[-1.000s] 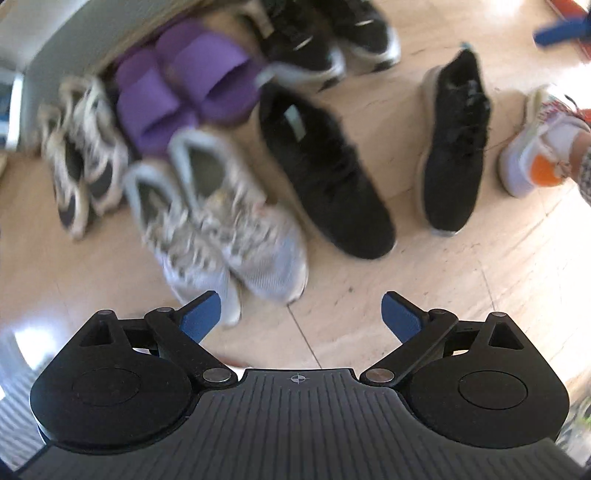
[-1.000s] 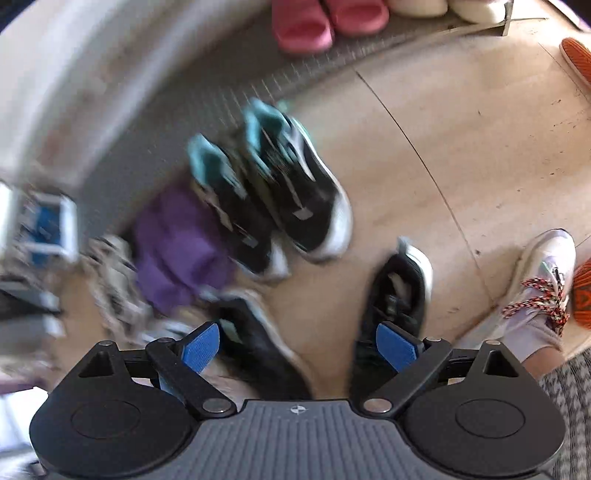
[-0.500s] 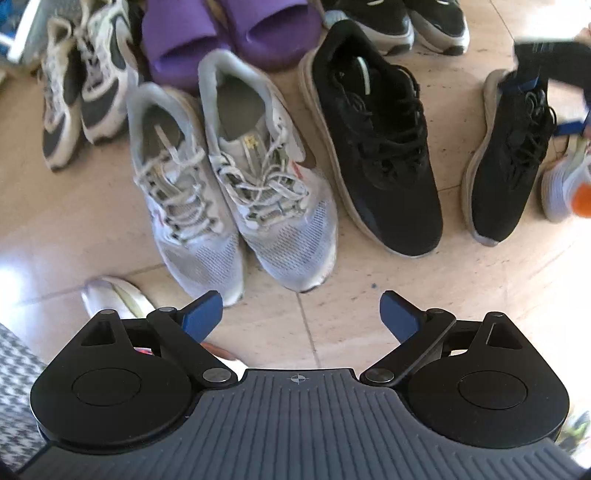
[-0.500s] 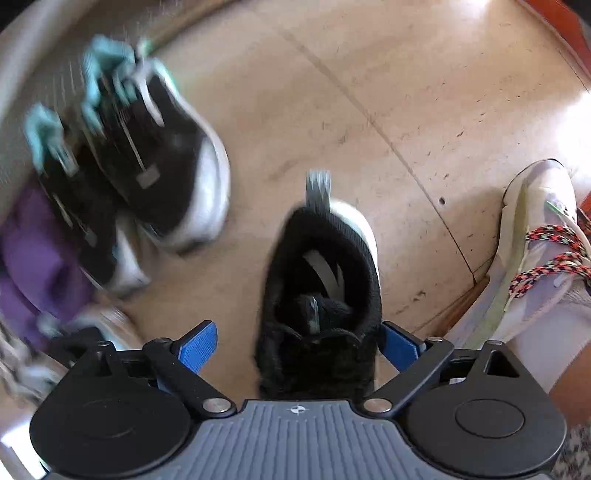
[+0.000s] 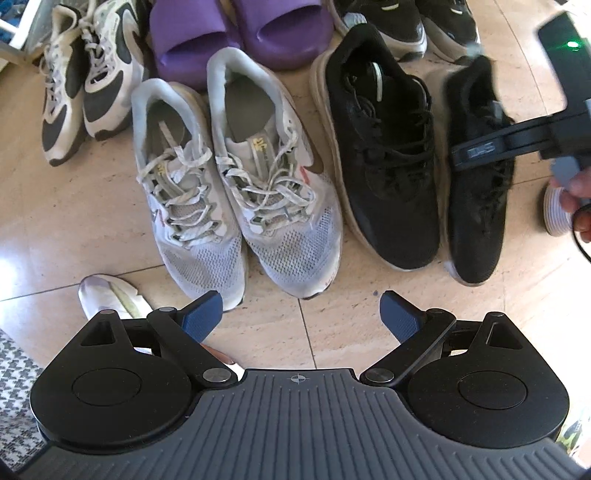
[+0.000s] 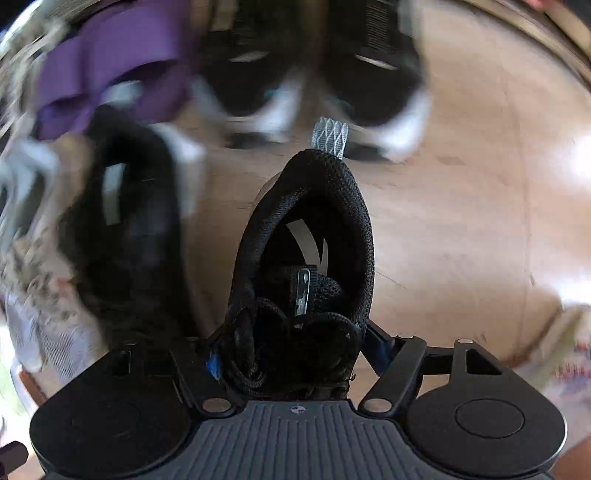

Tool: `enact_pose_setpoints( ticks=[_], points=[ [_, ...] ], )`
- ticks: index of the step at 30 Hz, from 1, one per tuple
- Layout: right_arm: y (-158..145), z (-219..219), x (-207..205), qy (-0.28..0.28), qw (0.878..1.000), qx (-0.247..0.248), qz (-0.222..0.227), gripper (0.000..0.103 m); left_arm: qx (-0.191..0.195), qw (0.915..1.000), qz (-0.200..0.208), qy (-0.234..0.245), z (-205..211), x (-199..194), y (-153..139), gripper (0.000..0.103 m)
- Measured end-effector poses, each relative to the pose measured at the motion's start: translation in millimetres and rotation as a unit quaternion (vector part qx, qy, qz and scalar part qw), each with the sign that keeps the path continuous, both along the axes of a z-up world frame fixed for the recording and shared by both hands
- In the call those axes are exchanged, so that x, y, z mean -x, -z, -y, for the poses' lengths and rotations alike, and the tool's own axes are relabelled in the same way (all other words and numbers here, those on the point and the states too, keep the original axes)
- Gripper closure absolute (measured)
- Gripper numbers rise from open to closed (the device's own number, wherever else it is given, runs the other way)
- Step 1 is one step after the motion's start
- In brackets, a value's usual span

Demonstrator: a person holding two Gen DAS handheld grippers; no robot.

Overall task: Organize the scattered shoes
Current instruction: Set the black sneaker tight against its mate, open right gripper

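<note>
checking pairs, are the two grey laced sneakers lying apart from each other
No, the grey laced sneakers lie side by side, touching along their inner edges, toes pointing the same way.

floor (image 5: pixel 332 332): beige tile | on it: grey sneakers (image 5: pixel 236 177), black sneakers (image 5: pixel 384 147), purple slides (image 5: pixel 240 33)

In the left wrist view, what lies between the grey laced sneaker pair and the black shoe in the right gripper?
The other black sneaker, lying beside the grey sneakers; the black shoe in the right gripper is on its far side.

- The black shoe (image 6: pixel 303 266) hides the tips of our right tongs (image 6: pixel 291 354).
- Purple slippers (image 6: pixel 110 77) are a blur.
- Our left view's top edge crops the black-and-white trainers (image 5: pixel 406 26).
</note>
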State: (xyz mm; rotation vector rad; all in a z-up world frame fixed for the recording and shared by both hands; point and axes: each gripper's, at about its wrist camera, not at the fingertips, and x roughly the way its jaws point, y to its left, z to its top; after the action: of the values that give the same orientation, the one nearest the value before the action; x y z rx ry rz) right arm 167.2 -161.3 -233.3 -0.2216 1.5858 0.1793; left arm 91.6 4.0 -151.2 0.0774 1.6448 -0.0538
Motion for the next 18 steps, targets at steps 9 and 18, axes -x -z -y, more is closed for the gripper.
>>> enact_pose_setpoints(
  ticks=[9, 18],
  points=[
    [-2, -14, -13, 0.017, 0.999, 0.017, 0.021, 0.035, 0.000, 0.9999, 0.002, -0.013, -7, 0, 0, 0.008],
    [-6, -20, -22, 0.031, 0.999, 0.030, 0.008, 0.021, -0.004, 0.9997, 0.004, -0.023, -12, 0, 0, 0.008]
  ],
)
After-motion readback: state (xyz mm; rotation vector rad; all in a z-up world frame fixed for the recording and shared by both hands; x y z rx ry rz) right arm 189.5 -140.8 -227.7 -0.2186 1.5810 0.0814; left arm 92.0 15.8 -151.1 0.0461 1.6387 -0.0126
